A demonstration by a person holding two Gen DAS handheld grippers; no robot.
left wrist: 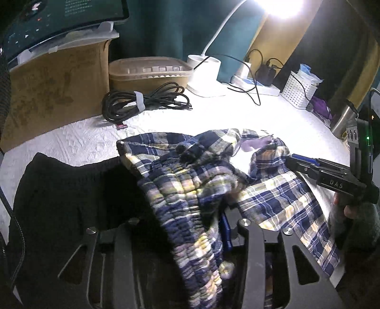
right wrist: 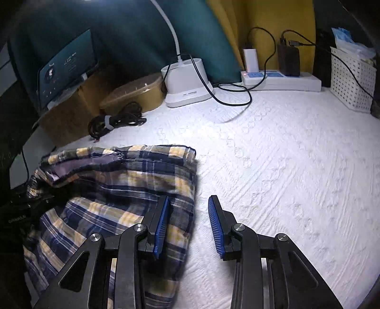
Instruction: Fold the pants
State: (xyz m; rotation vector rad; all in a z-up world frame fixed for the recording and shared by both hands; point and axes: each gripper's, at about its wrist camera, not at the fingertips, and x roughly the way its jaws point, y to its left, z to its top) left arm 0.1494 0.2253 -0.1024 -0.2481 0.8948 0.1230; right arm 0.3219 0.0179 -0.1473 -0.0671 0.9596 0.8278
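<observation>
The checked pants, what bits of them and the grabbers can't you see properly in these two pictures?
- Left wrist view: bunched plaid pants drape over the left gripper, hiding its fingertips, so its grip cannot be told.
- Left wrist view: the right gripper is side-on; its gap is hidden.
- Right wrist view: the pants' lower part is cut off by the frame edge and gripper arms.
- Left wrist view: the lamp glare washes out the bedspread.

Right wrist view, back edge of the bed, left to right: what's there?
Screen → cardboard box → brown lidded tub → white lamp base → power strip → white perforated basket.
</observation>
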